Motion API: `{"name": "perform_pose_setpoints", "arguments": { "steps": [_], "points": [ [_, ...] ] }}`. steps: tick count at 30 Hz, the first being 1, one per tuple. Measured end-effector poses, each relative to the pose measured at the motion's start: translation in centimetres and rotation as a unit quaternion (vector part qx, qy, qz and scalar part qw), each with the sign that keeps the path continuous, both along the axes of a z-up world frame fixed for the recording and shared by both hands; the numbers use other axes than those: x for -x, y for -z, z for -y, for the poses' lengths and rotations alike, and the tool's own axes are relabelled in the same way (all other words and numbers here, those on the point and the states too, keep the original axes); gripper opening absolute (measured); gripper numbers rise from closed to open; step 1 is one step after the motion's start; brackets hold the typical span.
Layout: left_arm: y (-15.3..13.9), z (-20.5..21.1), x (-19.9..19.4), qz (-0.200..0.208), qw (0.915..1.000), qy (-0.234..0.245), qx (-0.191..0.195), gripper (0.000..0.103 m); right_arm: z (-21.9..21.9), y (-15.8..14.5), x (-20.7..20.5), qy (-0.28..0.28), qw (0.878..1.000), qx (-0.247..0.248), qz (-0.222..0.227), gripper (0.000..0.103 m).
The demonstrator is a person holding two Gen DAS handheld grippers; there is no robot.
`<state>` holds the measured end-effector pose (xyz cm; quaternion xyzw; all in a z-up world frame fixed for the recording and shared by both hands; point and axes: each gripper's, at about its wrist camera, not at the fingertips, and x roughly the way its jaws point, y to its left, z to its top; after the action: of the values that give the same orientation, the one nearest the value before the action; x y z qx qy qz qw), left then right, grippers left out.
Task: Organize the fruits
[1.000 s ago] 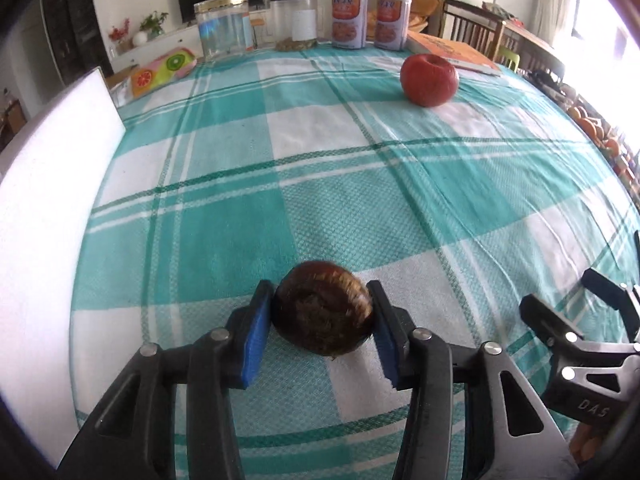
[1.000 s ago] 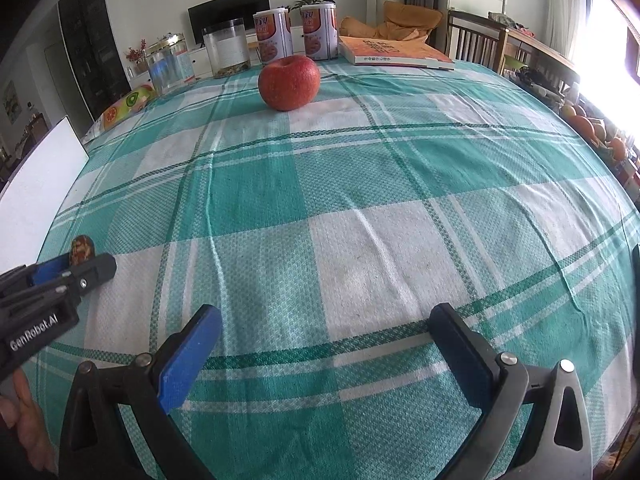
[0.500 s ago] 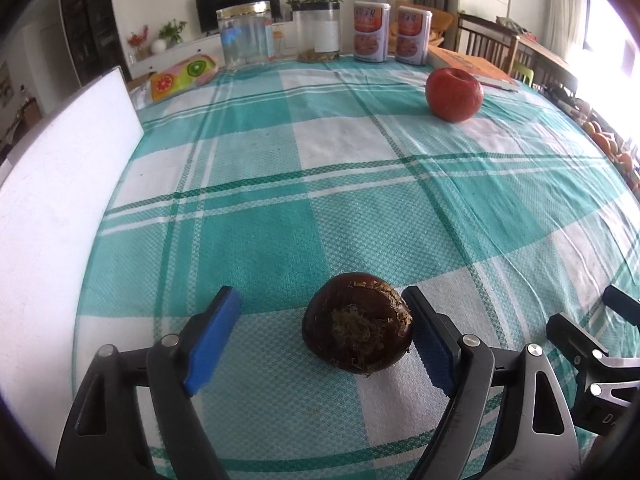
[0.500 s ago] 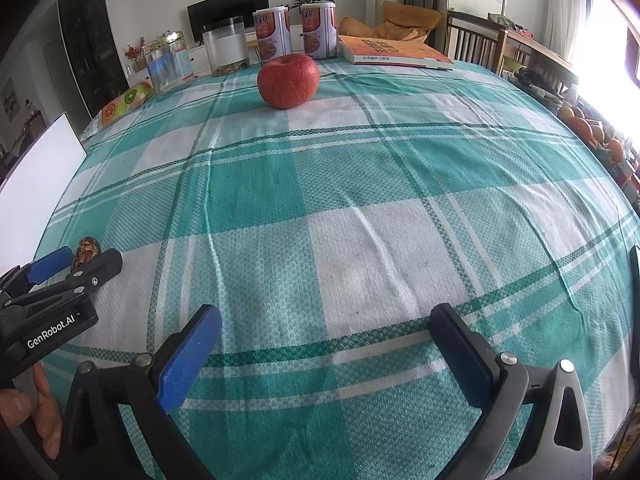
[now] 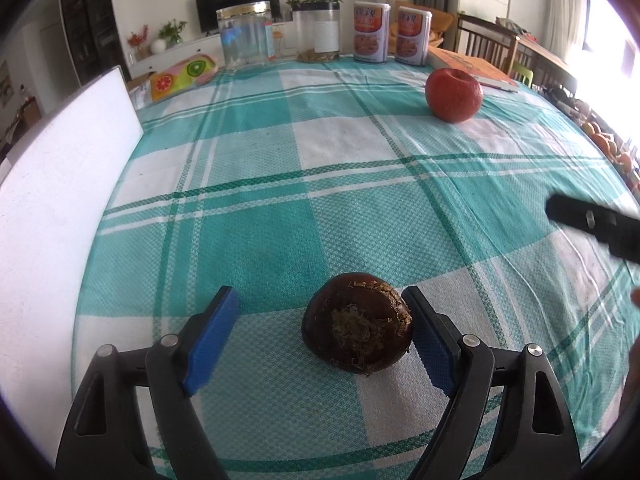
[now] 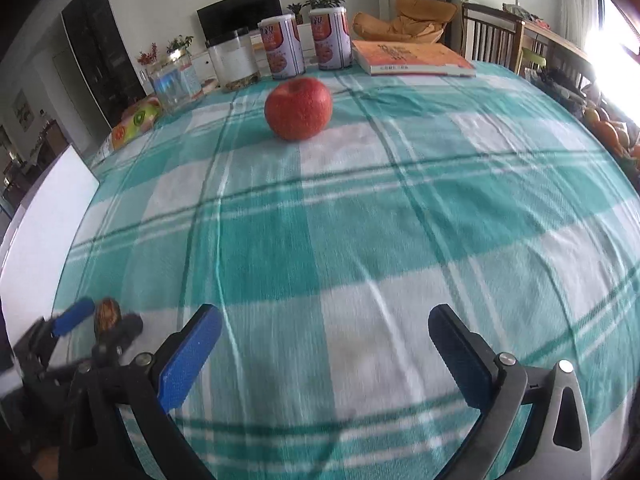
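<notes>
Sitting spread, left tongs [image 5: 320, 332] are bracketing the brown fruit [image 5: 357, 328] on the worktop [image 5: 256, 208], apparently released there. Right tongs [image 6: 324, 344] are spread, empty, facing the apple [image 6: 299, 108], likely next.

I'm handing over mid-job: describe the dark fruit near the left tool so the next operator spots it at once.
On the teal-and-white checked tablecloth, look at the near edge, far from the jars and cans. There a dark brown round fruit lies between the open left tool pads. Unlike the smooth red apple far behind, it is dull, with a rough fibrous patch.
</notes>
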<state>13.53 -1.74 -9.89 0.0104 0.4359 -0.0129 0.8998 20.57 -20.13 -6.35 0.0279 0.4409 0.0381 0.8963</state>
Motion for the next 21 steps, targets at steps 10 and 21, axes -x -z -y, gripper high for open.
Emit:
{"name": "perform_pose_setpoints", "arguments": {
  "steps": [10, 21],
  "points": [
    [-0.5, -2.3, 1.0, -0.026, 0.9963, 0.052, 0.064, 0.084, -2.7, 1.9, -17.4, -0.027, 0.998, 0.034, -0.046, 0.099],
    [-1.3, 0.2, 2.0, 0.003, 0.9946, 0.085, 0.059, 0.048, 2.8, 0.9, -9.9, 0.001, 0.991, -0.115, -0.062, 0.069]
  ]
}}
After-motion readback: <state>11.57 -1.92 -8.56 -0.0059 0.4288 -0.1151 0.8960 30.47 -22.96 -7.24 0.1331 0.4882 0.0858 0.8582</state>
